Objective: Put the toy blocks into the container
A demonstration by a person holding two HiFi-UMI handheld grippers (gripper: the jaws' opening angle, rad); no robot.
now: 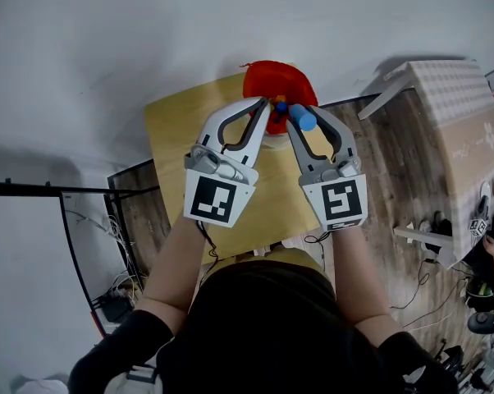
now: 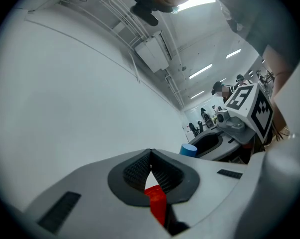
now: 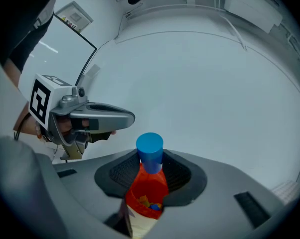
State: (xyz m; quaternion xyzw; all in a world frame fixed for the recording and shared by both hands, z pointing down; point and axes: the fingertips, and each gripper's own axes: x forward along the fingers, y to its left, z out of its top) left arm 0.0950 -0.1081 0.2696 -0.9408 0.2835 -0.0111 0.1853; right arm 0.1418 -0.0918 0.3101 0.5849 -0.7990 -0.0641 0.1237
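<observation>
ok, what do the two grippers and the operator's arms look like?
Left gripper and right gripper: light grey shells, dark ribbed pads inside the jaws, each with a white cube bearing black square markers. The person wears black sleeves.

Small light-wood counter (image 1: pixel 177 130), roughly square top, stands on a dark plank floor (image 1: pixel 395 162) beside a white wall. One red container (image 1: pixel 267 76) sits upright on it at the far edge, toward the far right corner.

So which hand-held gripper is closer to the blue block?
Right. The right hand-held gripper grips the blue block; the left hand-held gripper sits beside it, apart.
</observation>
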